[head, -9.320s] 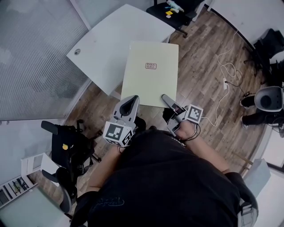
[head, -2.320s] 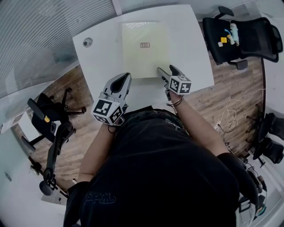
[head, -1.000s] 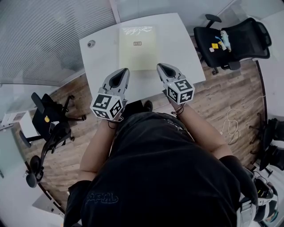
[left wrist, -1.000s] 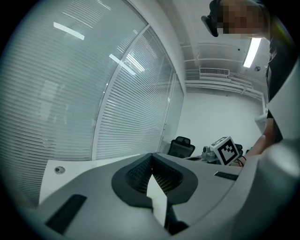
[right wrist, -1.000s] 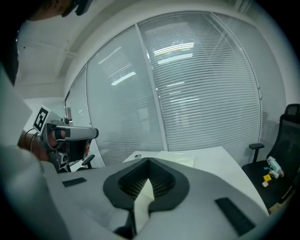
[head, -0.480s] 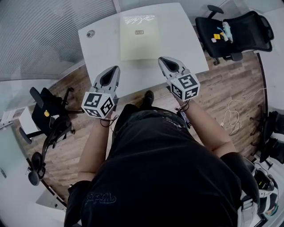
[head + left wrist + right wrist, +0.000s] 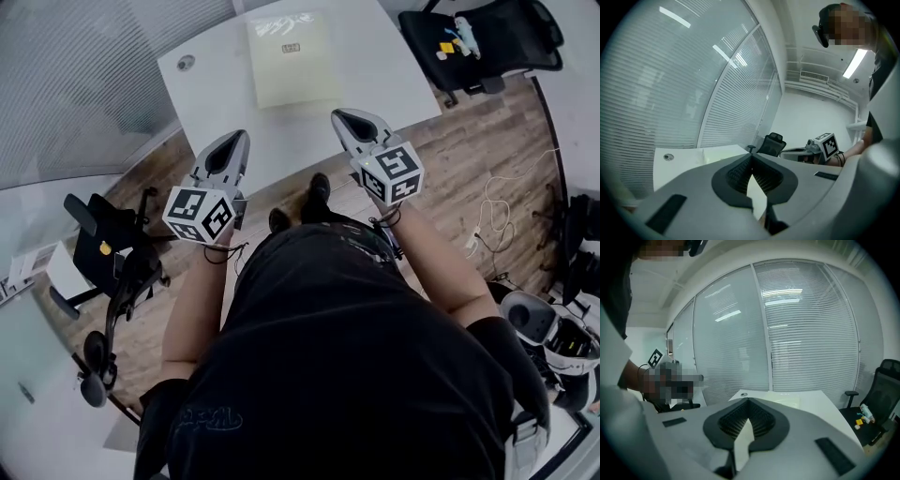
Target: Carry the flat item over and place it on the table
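The flat item, a pale yellow board (image 7: 292, 58), lies flat on the white table (image 7: 394, 66) at the top of the head view, with nothing touching it. My left gripper (image 7: 228, 150) and right gripper (image 7: 349, 122) hover short of the table's near edge, well back from the board. Both are shut with nothing between the pads. In the left gripper view the shut tips (image 7: 751, 157) point toward the table, where the board (image 7: 723, 153) shows as a thin strip. Beyond the shut tips (image 7: 749, 401) in the right gripper view, the board (image 7: 785, 400) lies ahead.
A black office chair (image 7: 487, 33) with small items on its seat stands right of the table. Another dark chair (image 7: 112, 253) is at the left on the wooden floor. Cables (image 7: 492, 216) trail at the right. A glass wall with blinds (image 7: 75, 75) runs behind the table.
Both grippers held the board while carrying it, then let go of it on the table. Over the last second they have drawn back toward me; the board stays put.
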Demonstrator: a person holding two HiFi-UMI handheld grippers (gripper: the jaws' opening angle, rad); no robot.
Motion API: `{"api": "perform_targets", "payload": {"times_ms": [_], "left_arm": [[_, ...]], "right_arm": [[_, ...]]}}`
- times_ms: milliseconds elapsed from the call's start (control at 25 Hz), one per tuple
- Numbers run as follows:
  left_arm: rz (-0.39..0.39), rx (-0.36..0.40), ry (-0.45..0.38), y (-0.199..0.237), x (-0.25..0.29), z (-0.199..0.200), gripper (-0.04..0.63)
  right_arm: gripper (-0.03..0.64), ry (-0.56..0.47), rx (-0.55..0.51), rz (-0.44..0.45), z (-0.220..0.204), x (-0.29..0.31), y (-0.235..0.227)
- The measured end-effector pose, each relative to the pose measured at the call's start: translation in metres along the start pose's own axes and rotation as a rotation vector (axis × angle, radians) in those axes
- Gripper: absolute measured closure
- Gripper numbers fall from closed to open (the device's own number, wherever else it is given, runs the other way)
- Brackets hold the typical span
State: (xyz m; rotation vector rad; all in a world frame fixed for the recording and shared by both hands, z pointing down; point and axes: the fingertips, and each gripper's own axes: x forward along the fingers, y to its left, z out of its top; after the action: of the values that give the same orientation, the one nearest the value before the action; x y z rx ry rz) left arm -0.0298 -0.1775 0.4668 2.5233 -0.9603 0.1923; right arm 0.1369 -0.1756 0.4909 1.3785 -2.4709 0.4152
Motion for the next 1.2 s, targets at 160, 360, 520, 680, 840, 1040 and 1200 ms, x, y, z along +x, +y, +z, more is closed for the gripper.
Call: {"api": "perform_targets", "payload": {"times_ms": [160, 360, 520, 680, 840, 1040, 1200], "left_arm": [[-0.043, 0.026, 0.0, -0.009, -0.015, -0.001, 0.582], [-0.08, 0.052, -0.003, -0.018, -0.037, -0.004, 0.581], [-0.099, 0.066, -0.002, -0.023, -0.057, -0.008, 0.581], [-0.118, 0.061, 0.013, -0.028, -0.074, -0.02, 0.581], [-0.125, 0.051, 0.016, -0.032, -0.087, -0.029, 0.581], [-0.133, 0.046, 0.009, -0.041, -0.094, -0.032, 0.581], [-0.125, 0.054, 0.006, -0.055, -0.096, -0.035, 0.581]], "right_arm": [[0.595, -0.014, 0.014, -0.03, 0.003, -0.012, 0.017], [0.595, -0.038, 0.028, -0.06, 0.005, -0.028, 0.038], [0.595, -0.053, 0.035, -0.077, 0.005, -0.04, 0.058], [0.595, -0.058, 0.054, -0.095, -0.001, -0.054, 0.074], [0.594, -0.061, 0.068, -0.105, -0.008, -0.065, 0.088], [0.594, -0.067, 0.069, -0.103, -0.01, -0.076, 0.097], [0.594, -0.081, 0.065, -0.086, -0.008, -0.085, 0.098]]}}
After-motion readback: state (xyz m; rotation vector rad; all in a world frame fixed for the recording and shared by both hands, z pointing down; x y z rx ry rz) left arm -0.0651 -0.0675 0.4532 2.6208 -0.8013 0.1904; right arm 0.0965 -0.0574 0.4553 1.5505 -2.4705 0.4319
